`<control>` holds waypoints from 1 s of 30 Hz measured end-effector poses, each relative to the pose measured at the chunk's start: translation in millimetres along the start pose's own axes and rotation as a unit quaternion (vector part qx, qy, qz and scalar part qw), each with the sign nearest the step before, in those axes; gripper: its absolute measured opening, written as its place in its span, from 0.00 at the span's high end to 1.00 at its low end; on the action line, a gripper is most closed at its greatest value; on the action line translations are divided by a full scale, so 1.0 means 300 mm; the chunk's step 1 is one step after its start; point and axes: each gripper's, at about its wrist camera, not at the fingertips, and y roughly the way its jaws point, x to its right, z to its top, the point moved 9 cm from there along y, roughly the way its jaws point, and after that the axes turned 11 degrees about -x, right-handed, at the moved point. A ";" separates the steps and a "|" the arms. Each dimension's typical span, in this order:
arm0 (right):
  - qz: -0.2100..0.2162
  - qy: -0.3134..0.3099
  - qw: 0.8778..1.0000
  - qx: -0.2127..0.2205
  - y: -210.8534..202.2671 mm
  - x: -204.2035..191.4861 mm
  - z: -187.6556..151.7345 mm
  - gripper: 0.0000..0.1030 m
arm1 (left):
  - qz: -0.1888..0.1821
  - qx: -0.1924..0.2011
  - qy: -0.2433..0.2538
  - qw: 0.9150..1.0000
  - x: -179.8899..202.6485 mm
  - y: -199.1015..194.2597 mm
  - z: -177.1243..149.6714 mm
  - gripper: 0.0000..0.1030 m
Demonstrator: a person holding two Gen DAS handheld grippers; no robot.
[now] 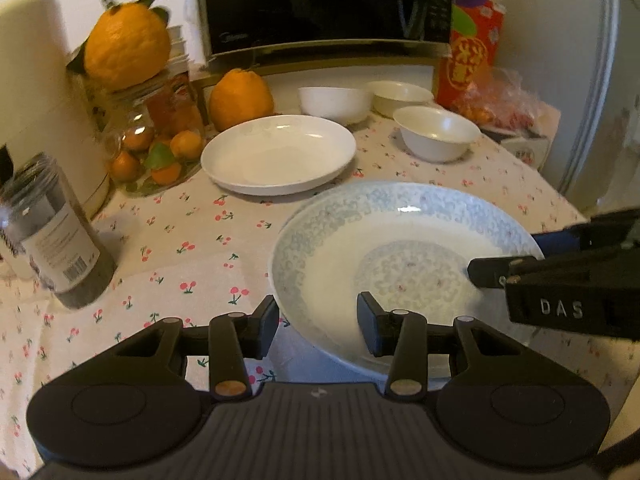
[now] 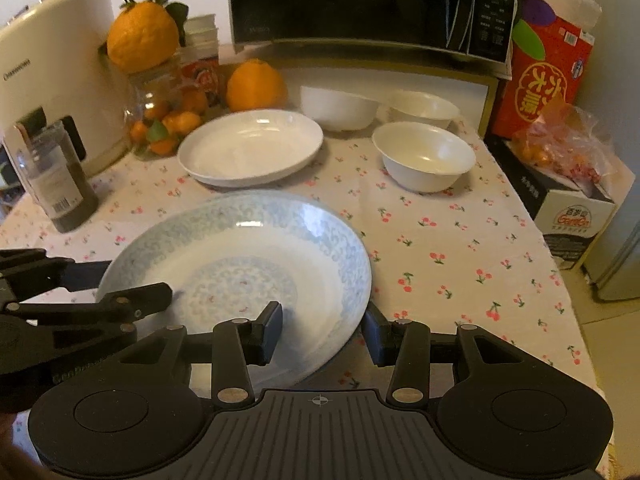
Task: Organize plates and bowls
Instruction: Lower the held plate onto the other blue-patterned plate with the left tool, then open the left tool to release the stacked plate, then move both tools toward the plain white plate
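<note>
While both tools grip it from opposite sides, the blue-patterned plate (image 2: pixel 248 252) sits tilted at the near part of the desk (image 2: pixel 440 240), which is covered with a cherry-print cloth. The left tool (image 1: pixel 318 330) has 1 finger (image 1: pixel 372 334) inside the plate and the other under the outer rim, pinching the near-left edge. The right tool (image 2: pixel 322 332) pinches the near-right edge the same way, with 1 finger (image 2: pixel 270 330) on the inner surface and the other outside the rim.

Just behind the patterned plate lies a plain white plate (image 2: pixel 252 148), flat on the cloth. Further back stand 3 white bowls: a near bowl (image 2: pixel 426 156) to the right of the white plate, a middle bowl (image 2: pixel 338 106) and a far-right bowl (image 2: pixel 424 108) close together near the microwave (image 2: pixel 368 4). To the left are a dark-filled jar (image 2: pixel 60 180), a glass jar of small oranges (image 2: pixel 160 120) with a large citrus fruit (image 2: pixel 142 36) on top, and another citrus fruit (image 2: pixel 256 86) on the desk. A red box (image 2: pixel 544 72) stands at the right.
</note>
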 end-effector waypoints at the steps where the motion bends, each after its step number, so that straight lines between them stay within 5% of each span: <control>1: 0.002 0.004 1.000 -0.005 0.006 0.006 -0.003 0.58 | 0.008 0.001 0.011 1.000 0.007 -0.001 0.000 0.62; 13: 0.012 -0.008 1.000 -0.014 0.000 -0.008 0.007 0.47 | 0.004 -0.012 0.023 1.000 0.022 -0.004 0.007 0.48; 30: 0.043 0.044 0.998 0.003 -0.050 0.053 0.113 0.26 | -0.005 -0.019 -0.038 0.999 -0.037 -0.032 0.103 0.28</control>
